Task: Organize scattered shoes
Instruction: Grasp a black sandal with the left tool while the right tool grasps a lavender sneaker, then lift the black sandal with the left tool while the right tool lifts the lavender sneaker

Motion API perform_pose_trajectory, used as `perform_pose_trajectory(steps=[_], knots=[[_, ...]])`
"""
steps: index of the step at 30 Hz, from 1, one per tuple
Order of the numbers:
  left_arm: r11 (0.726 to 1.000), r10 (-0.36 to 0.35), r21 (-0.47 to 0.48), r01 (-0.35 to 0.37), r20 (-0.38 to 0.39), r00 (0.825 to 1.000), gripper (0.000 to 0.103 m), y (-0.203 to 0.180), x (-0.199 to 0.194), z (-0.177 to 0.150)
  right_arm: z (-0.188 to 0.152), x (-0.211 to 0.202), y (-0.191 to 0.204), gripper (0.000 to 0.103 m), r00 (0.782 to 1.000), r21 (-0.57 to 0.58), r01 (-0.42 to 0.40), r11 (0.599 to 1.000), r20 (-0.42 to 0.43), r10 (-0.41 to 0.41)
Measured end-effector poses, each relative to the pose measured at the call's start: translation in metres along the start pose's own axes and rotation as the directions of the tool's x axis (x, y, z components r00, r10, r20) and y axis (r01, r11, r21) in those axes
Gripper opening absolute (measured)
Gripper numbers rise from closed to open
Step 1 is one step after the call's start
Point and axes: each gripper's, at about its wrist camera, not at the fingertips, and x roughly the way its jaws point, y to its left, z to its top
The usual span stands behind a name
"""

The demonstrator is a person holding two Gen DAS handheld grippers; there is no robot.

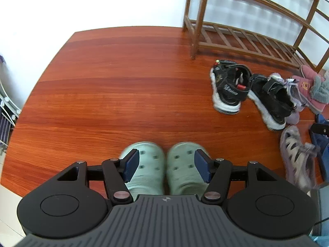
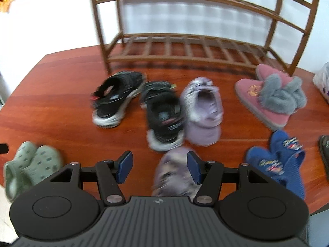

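Both tongs stand spread and empty — the left gripper [image 1: 166, 163] over a pair of green clogs [image 1: 162, 168] at the near edge, the right gripper [image 2: 159, 167] over a lilac sandal [image 2: 174, 175]. Scattered shoes crowd before the bare wooden rack [image 2: 185, 47] — a careless reach could snag the neighbouring black sandals [image 2: 139, 103].

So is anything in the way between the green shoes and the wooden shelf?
Mostly no. From the green clogs, under the left tool, bare floor runs up to the rack's left end. The black sandals lie in front of the rack further right, so a straight path to its middle would meet them.
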Motion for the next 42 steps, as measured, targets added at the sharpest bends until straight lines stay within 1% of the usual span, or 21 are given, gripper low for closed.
perform_pose_trajectory(steps=[7, 10, 12, 14, 17, 22, 25, 27, 28, 31, 34, 37, 39, 40, 42], knots=[[0.999, -0.028, -0.016, 0.028, 0.003, 1.0, 0.062, -0.066, 0.013, 0.013, 0.025, 0.024, -0.064, 0.064, 1.0, -0.008, 0.011, 1.0, -0.006, -0.011], [0.998, -0.058, -0.034, 0.058, 0.005, 0.998, 0.062, -0.095, 0.024, 0.022, 0.034, 0.037, -0.083, 0.064, 1.0, -0.017, 0.004, 1.0, -0.013, -0.005], [0.996, -0.075, -0.042, 0.075, 0.006, 0.997, 0.062, -0.11, 0.032, 0.028, 0.037, 0.043, -0.088, 0.064, 1.0, -0.021, -0.001, 1.0, -0.015, 0.001], [0.994, -0.091, -0.052, 0.091, 0.004, 0.996, 0.062, -0.128, 0.043, 0.036, 0.047, 0.06, -0.104, 0.064, 0.999, -0.023, -0.024, 0.999, -0.027, 0.023], [0.993, -0.108, -0.056, 0.108, 0.0, 0.994, 0.062, -0.154, 0.061, 0.049, 0.056, 0.077, -0.117, 0.064, 0.998, -0.026, -0.054, 0.998, -0.039, 0.053], [0.99, -0.124, -0.064, 0.123, -0.025, 0.992, 0.062, -0.186, 0.096, 0.067, 0.065, 0.107, -0.128, 0.064, 0.994, -0.043, -0.093, 0.995, -0.063, 0.09], [0.99, -0.126, -0.064, 0.125, -0.014, 0.992, 0.062, -0.199, 0.115, 0.076, 0.071, 0.124, -0.133, 0.063, 0.99, -0.043, -0.119, 0.992, -0.077, 0.115], [0.991, -0.123, -0.062, 0.121, -0.022, 0.992, 0.062, -0.206, 0.129, 0.081, 0.074, 0.131, -0.134, 0.061, 0.989, -0.043, -0.128, 0.991, -0.083, 0.124], [0.99, -0.125, -0.067, 0.123, -0.029, 0.992, 0.062, -0.208, 0.135, 0.083, 0.076, 0.135, -0.125, 0.058, 0.987, -0.047, -0.135, 0.99, -0.093, 0.13], [0.989, -0.13, -0.076, 0.128, -0.035, 0.991, 0.061, -0.212, 0.147, 0.088, 0.082, 0.149, -0.126, 0.056, 0.984, -0.054, -0.147, 0.988, -0.105, 0.141], [0.988, -0.135, -0.082, 0.131, -0.051, 0.99, 0.06, -0.215, 0.161, 0.093, 0.085, 0.163, -0.126, 0.053, 0.981, -0.059, -0.157, 0.986, -0.122, 0.149], [0.988, -0.139, -0.083, 0.133, -0.066, 0.988, 0.049, -0.217, 0.173, 0.094, 0.087, 0.176, -0.124, 0.048, 0.979, -0.061, -0.16, 0.985, -0.141, 0.151], [0.987, -0.143, -0.085, 0.136, -0.077, 0.987, 0.036, -0.218, 0.182, 0.093, 0.087, 0.184, -0.123, 0.045, 0.977, -0.059, -0.161, 0.985, -0.15, 0.151], [0.988, -0.136, -0.085, 0.129, -0.08, 0.987, 0.035, -0.218, 0.186, 0.093, 0.087, 0.185, -0.123, 0.044, 0.976, -0.056, -0.162, 0.985, -0.153, 0.152], [0.989, -0.124, -0.087, 0.117, -0.08, 0.989, 0.025, -0.217, 0.192, 0.092, 0.087, 0.192, -0.123, 0.043, 0.976, -0.048, -0.161, 0.986, -0.156, 0.152]])
